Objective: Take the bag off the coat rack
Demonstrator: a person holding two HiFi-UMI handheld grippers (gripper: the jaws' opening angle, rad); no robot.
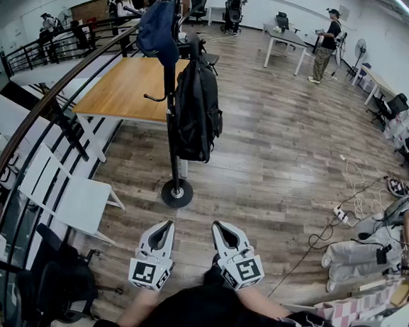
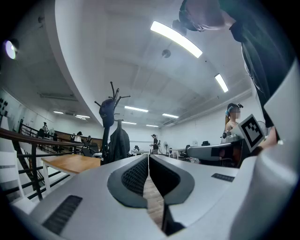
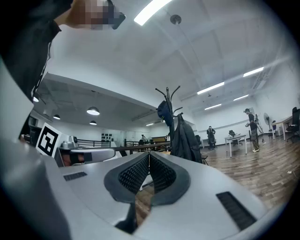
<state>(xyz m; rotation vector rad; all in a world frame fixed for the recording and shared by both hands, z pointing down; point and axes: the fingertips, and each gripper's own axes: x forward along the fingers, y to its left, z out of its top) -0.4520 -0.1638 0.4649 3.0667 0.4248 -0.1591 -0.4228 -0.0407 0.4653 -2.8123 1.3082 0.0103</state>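
A black backpack [image 1: 195, 108] hangs on the right side of a black coat rack [image 1: 172, 114], with a dark blue bag [image 1: 158, 30] hooked higher up on the left. The rack's round base [image 1: 177, 192] stands on the wood floor. My left gripper [image 1: 164, 223] and right gripper [image 1: 218, 227] are held low in front of me, side by side, well short of the rack, both shut with nothing between the jaws. The left gripper view shows the backpack [image 2: 119, 143] and blue bag [image 2: 107, 112] far off. In the right gripper view the backpack [image 3: 185, 140] hangs ahead.
A wooden table [image 1: 129, 85] stands behind the rack. A curved black railing [image 1: 46, 103] runs along the left, with a white folding chair [image 1: 73, 197] near it. Cables and a power strip [image 1: 342, 215] lie on the floor at right. Several people stand at the far end.
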